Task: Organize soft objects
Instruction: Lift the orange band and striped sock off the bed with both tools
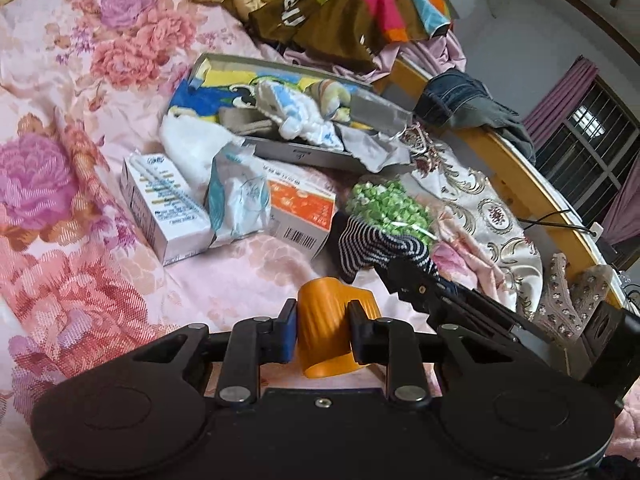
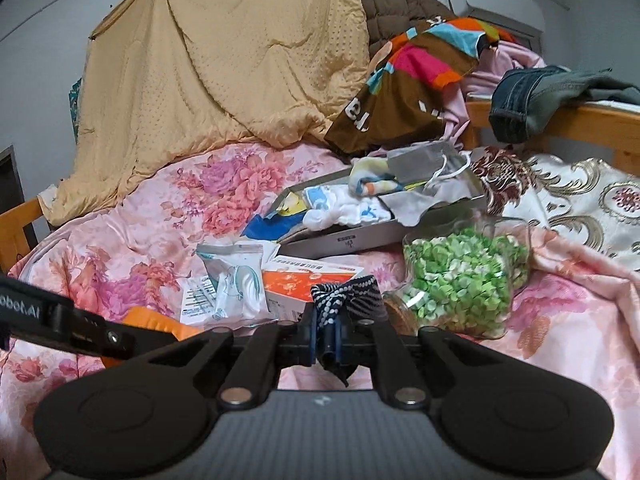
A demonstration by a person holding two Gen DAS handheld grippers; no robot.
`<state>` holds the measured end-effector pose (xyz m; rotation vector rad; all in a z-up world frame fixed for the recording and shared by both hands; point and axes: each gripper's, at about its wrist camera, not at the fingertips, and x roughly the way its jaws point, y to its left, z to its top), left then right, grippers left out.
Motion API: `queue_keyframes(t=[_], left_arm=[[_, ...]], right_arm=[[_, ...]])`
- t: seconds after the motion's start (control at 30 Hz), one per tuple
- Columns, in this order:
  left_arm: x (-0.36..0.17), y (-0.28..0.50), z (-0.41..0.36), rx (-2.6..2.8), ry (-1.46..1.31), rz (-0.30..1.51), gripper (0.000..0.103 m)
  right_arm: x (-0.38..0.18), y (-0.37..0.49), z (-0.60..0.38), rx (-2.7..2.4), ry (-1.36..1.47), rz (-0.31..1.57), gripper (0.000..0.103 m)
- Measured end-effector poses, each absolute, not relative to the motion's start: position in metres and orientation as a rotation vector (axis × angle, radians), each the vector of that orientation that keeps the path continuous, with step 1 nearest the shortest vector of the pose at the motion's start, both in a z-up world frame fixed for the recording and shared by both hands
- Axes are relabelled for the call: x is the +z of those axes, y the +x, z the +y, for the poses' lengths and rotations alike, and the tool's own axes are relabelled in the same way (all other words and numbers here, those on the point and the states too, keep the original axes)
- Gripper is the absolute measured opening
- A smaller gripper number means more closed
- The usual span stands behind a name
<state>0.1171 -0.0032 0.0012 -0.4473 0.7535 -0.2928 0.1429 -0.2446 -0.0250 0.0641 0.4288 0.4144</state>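
Observation:
In the left wrist view my left gripper is shut on a ribbed orange cylinder, held a little above the pink floral bedspread. In the right wrist view my right gripper is shut on a navy-and-white striped knit piece, which bunches up over the pads. The same striped piece hangs from the right gripper's finger just right of the orange cylinder. A shallow grey box further back holds white-and-blue baby socks and other small cloth items.
A clear container of green bits lies right of the striped piece. A white carton, a mask packet and an orange carton lie in front of the grey box. Piled quilts, clothes and a wooden bed rail line the back and right.

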Motion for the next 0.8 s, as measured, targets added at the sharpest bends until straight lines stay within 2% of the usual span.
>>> queue_keyframes(t=[0.57,0.8], left_arm=[[0.031,0.130,0.008,-0.313,-0.363,0.659,0.027],[0.040,0.165,0.015,-0.322,-0.360,0.628,0.027]], right_arm=[[-0.007,0.136,-0.250,0.367,0.041,0.356,0.009],[0.006,0.173,-0.246,0.365,0.062,0.332,0.009]])
